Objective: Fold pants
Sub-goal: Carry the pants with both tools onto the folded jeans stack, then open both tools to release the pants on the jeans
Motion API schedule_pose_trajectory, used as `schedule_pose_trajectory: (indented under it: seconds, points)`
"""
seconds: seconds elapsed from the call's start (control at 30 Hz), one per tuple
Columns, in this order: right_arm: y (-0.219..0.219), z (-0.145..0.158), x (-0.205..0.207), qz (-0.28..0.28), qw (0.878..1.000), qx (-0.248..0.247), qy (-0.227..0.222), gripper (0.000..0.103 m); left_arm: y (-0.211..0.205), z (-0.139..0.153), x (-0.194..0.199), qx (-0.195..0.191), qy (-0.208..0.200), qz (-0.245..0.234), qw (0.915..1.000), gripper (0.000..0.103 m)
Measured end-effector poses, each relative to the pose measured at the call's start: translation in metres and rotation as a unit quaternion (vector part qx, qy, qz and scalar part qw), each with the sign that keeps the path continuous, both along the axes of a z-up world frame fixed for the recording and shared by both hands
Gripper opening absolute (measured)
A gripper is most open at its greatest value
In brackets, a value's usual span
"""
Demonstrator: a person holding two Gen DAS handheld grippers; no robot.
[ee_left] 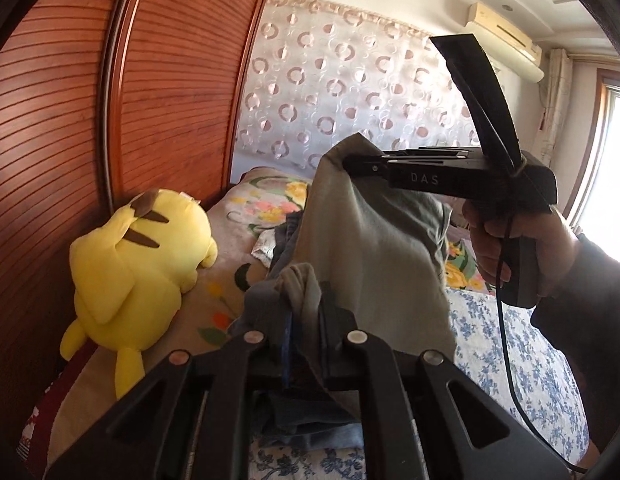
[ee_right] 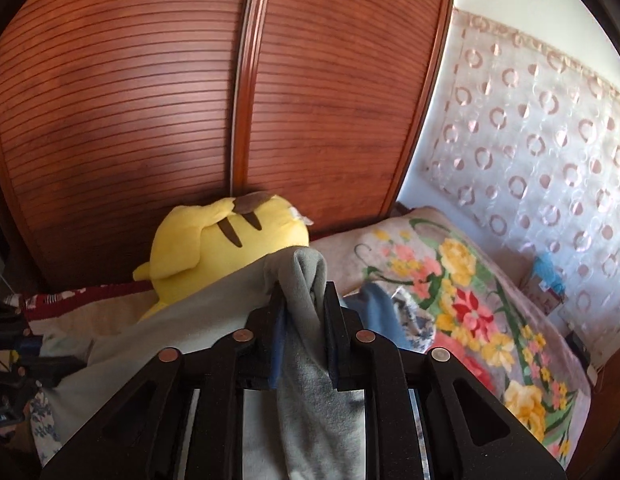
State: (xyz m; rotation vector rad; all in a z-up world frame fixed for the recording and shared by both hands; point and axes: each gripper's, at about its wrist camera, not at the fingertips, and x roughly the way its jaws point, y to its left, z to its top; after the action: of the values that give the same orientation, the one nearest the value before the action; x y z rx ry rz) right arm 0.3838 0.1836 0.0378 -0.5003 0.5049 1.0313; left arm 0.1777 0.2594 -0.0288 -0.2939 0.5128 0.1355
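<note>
You hold pants (ee_left: pixel 370 240) up above bed (ee_left: pixel 522 340), both tongs clamped on cloth. Left tongs (ee_left: pixel 304 308) pinch bunched grey edge; right tongs (ee_right: pixel 306 304) pinch another edge, your right hand (ee_left: pixel 522 248) on the handle. Pants hang between tongs, well clear of bed, right of plush (ee_left: pixel 138 264). No neat fold visible yet. Judgement: early stage; left to do: lay flat on bed, fold legs, fold over.
</note>
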Motion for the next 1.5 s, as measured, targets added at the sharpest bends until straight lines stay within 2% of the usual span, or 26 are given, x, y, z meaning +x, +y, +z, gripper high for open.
schedule_pose_trajectory:
  seconds: [0.07,0.13,0.2,0.23,0.4,0.53,0.7,0.9,0.97,1.1,1.37,1.5]
  points:
    - [0.003,-0.005,0.004,-0.008,1.000,0.005,0.021,0.026,0.002,-0.002,-0.002,0.000,0.007,0.002,1.0000,0.018]
    - [-0.001,-0.006,0.007,-0.021,0.999,0.020,0.031,0.029,0.003,0.000,-0.005,0.005,0.006,0.004,1.0000,0.026]
    - [-0.011,-0.003,0.009,-0.034,0.998,0.038,0.039,0.031,0.005,0.004,-0.011,0.016,0.000,0.015,0.9998,0.037]
    - [-0.017,0.000,0.010,-0.038,0.997,0.045,0.041,0.033,0.007,0.005,-0.011,0.018,-0.003,0.016,0.9997,0.039]
    - [-0.052,0.010,0.005,-0.057,0.996,0.057,0.038,0.033,0.006,0.014,-0.009,0.033,-0.011,0.009,0.9994,0.041]
    - [-0.074,0.010,-0.013,-0.043,0.996,0.070,0.046,0.033,-0.002,0.020,-0.002,0.044,-0.020,-0.012,0.9988,0.041]
    - [-0.074,-0.006,-0.022,-0.034,0.996,0.056,0.060,0.033,-0.012,0.011,0.015,0.050,0.009,-0.041,0.9979,0.041]
    - [-0.068,-0.027,0.008,-0.072,0.993,0.046,0.080,0.032,-0.012,-0.019,0.030,0.053,0.066,-0.041,0.9955,0.041]
    - [-0.066,-0.034,0.019,-0.080,0.991,0.046,0.094,0.032,-0.013,-0.022,0.030,0.054,0.067,-0.040,0.9955,0.041]
    - [-0.065,-0.041,0.023,-0.085,0.991,0.041,0.095,0.030,-0.014,-0.022,0.030,0.052,0.065,-0.039,0.9958,0.041]
    - [-0.081,-0.036,0.006,-0.088,0.991,0.052,0.091,0.032,-0.017,-0.017,0.026,0.057,0.059,-0.044,0.9957,0.043]
    - [-0.097,-0.030,-0.006,-0.092,0.989,0.068,0.093,0.032,-0.022,-0.008,0.021,0.058,0.047,-0.048,0.9961,0.055]
